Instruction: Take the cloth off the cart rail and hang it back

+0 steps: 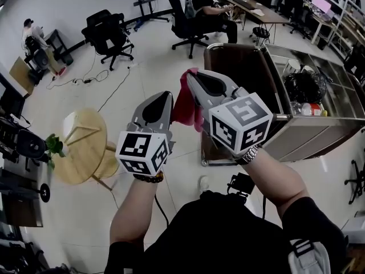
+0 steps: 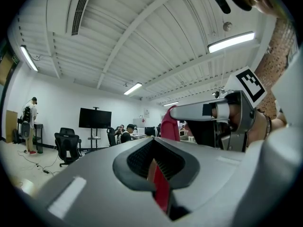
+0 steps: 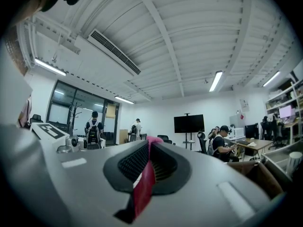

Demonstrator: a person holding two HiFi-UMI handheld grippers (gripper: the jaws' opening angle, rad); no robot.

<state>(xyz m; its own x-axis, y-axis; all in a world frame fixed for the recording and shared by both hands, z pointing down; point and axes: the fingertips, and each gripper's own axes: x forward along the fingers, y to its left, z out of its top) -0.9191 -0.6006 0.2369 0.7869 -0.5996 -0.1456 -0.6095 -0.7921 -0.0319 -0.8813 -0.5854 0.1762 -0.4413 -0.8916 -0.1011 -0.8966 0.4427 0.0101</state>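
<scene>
Left tongs (image 1: 164, 96): jaws closed, pinching one part of the red cloth (image 1: 183, 107). Right tongs (image 1: 193, 77): jaws closed on the same cloth, just beside the left tongs. The cloth hangs between both tongs. The cart (image 1: 311, 135) stands to their right.

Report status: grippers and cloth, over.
Left gripper shut on cloth. Right gripper shut on it too. Cloth in the air beside cart. Nothing seen in the way.
</scene>
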